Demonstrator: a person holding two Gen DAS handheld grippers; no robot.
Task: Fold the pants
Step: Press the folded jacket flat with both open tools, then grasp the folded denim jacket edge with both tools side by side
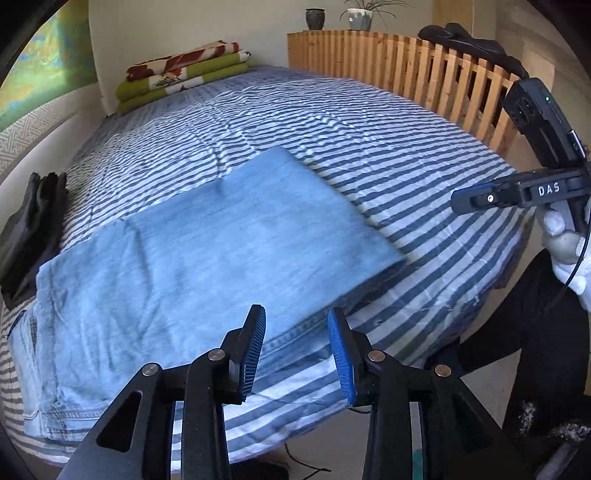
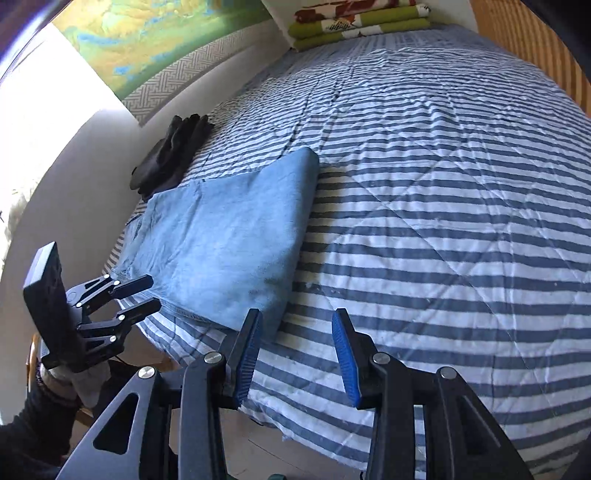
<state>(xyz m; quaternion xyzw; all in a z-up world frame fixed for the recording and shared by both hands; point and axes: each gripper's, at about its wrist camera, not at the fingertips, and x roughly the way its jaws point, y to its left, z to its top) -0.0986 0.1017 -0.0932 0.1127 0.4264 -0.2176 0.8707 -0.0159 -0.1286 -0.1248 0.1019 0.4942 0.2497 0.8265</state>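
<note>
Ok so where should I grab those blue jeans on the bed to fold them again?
Probably the folded end of the jeans, at its two corners, coming in from the near bed edge. That thick straight edge lies flat on the striped quilt. Both the left tool and right tool are open and empty.

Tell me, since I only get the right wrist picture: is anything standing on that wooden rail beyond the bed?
Observer: Yes. The left wrist view shows a dark pot and a white pot holding a plant, both on top of the wooden rail.
Operator: Anything else up there?
Observer: A black garment is draped over the rail, to the right of the pots.
Operator: Can you see more of the jeans than I can?
Observer: Yes. The jeans show a pocket at their left end, near the edge of the bed.
</note>
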